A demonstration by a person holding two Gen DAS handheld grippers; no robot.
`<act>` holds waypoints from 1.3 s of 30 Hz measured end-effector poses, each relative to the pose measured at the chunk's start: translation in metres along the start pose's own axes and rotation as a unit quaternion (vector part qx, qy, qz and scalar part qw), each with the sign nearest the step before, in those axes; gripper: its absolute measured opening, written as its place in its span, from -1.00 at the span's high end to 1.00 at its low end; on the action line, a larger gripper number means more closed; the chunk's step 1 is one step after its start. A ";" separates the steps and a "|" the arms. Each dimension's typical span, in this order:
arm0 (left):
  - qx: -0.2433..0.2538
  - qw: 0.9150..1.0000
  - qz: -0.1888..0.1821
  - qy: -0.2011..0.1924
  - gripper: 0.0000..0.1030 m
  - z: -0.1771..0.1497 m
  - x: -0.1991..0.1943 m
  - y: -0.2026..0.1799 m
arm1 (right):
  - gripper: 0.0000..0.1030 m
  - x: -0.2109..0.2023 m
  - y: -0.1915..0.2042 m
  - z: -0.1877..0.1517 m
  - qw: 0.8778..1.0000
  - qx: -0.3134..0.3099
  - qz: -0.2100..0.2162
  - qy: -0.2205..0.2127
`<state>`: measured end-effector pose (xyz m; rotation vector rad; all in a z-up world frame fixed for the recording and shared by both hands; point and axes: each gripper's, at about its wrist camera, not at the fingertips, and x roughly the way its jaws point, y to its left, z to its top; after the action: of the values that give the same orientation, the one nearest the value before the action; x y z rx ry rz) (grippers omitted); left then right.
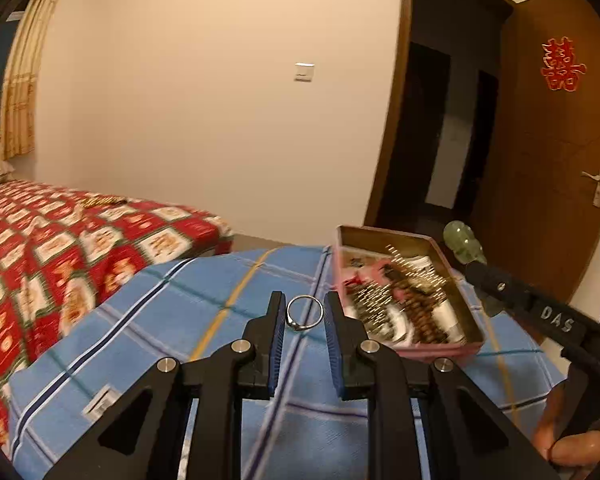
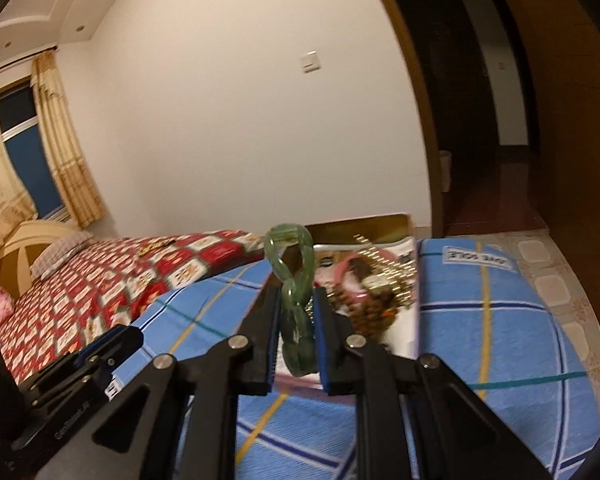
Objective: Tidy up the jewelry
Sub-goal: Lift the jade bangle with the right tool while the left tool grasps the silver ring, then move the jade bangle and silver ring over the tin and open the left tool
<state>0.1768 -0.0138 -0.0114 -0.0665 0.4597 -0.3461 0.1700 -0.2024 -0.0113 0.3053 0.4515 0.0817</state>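
1. Our left gripper (image 1: 305, 312) pinches a thin silver ring (image 1: 305, 313) between its blue-padded fingers (image 1: 278, 322); the ring stands upright, its small setting at the lower edge, raised above the blue plaid blanket (image 1: 180, 312).
2. Our right gripper (image 2: 296, 312) clamps a green translucent chain of large links (image 2: 294, 292); the upper link rises above the fingers (image 2: 323, 332), the lower links hang between the pads.
3. In the left wrist view the right gripper comes in from the right edge, its green chain (image 1: 462, 242) poking out just past the far right corner of the jewelry box (image 1: 470, 322).
4. The jewelry box (image 2: 364, 224) is a shallow pink tin with a gold inner wall, lying on the blanket just beyond both grippers. It holds a blurred jumble of brown beads (image 1: 424, 320), gold chain and pink pieces.
5. The blanket (image 2: 500, 320) covers the near end of a bed; a red patterned bedspread (image 1: 60, 256) stretches away to the left.
6. A thumb (image 1: 572, 448) shows at the lower right of the left wrist view.
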 end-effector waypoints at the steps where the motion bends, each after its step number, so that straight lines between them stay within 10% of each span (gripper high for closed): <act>1: 0.003 1.000 -0.005 -0.003 0.62 0.003 0.002 -0.005 | 0.63 -0.001 -0.004 0.001 1.000 0.000 -0.006 -0.002; 15: -0.001 0.999 -0.043 0.028 0.62 0.032 0.084 -0.060 | 0.63 0.038 -0.045 0.031 0.998 -0.004 -0.069 -0.008; 39: 0.010 0.994 -0.007 0.113 0.62 0.013 0.142 -0.069 | 0.63 0.110 -0.058 0.041 0.994 -0.026 -0.044 0.098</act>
<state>0.2802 -0.1269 -0.0502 -0.0100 0.6795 -0.3733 0.2873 -0.2525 -0.0403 0.2268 0.6558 0.0368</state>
